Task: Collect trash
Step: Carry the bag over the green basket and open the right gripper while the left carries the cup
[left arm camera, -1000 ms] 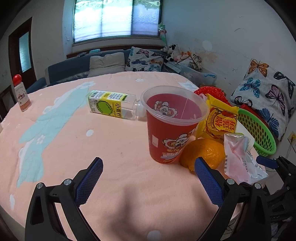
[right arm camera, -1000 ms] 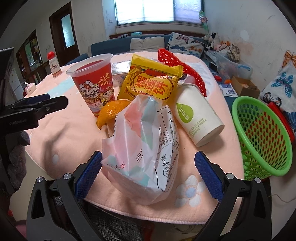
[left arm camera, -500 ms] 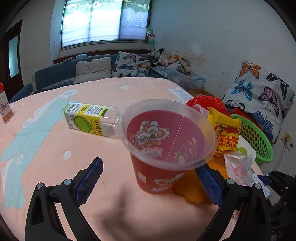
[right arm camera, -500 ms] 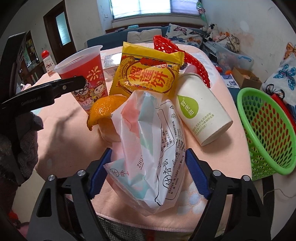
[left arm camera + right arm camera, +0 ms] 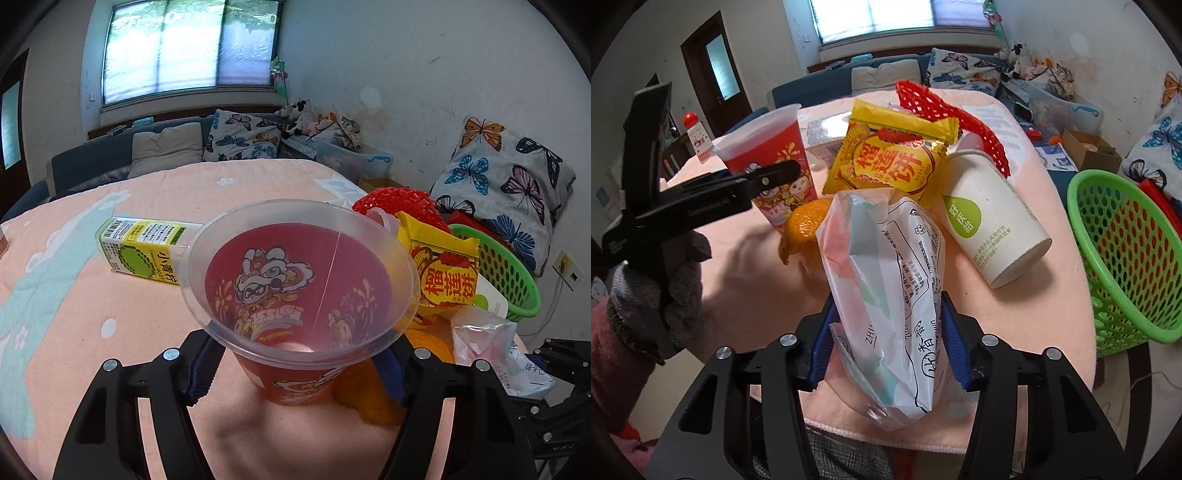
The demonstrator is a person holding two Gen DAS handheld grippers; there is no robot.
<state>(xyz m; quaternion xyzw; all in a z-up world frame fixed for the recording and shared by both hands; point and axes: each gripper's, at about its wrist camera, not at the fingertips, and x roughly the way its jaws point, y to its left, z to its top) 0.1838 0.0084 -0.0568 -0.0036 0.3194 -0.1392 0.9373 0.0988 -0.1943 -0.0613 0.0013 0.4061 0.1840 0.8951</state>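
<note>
The left gripper (image 5: 295,365) is closing around the red plastic cup (image 5: 295,280) that stands at centre frame; its blue pads flank the lower wall, and I cannot tell whether they press yet. The right gripper (image 5: 886,343) is closing on the white plastic bag (image 5: 886,280) at lower centre, the film already between its pads and looking pinched. The cup looks thin, light and empty, so I judge it will buckle under a hard squeeze; low on the wall, below the flared rim, seems the best hold. The bag is soft and slippery and likely needs a bunched fold. The bag overhangs the near edge of the table (image 5: 1067,258), and the orange peel (image 5: 805,225), yellow snack packet (image 5: 894,162) and white paper cup (image 5: 993,221) crowd close. The green basket (image 5: 1126,258) sits open at right, beyond the table edge, with free room above.
</note>
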